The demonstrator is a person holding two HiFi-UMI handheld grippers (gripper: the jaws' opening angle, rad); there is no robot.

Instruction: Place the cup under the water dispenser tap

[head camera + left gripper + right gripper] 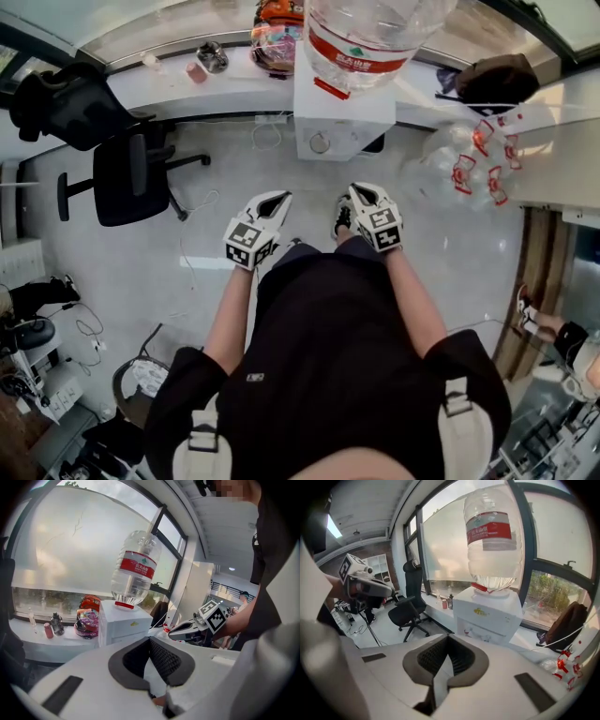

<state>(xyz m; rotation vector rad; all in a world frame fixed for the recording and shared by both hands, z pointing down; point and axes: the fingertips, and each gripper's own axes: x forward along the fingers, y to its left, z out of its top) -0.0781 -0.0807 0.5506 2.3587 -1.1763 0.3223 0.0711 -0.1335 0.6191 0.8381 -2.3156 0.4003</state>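
Note:
The white water dispenser [342, 122] stands against the window sill, with a large clear bottle [366, 37] upside down on top of it. The right gripper view shows its front and small taps [476, 632]. I can pick out no cup in any view. My left gripper [274, 201] and right gripper [359, 192] are held side by side at waist height, pointing at the dispenser from a short way back. Both sets of jaws are shut with nothing between them, as the left gripper [151, 644] and right gripper [448, 641] show in their own views.
A black office chair [127, 173] stands left of the dispenser. On the sill are a colourful helmet [277, 37], a small pink bottle [196, 72] and a dark bag [497, 80]. Empty clear bottles with red labels [478, 155] lie on the floor at the right.

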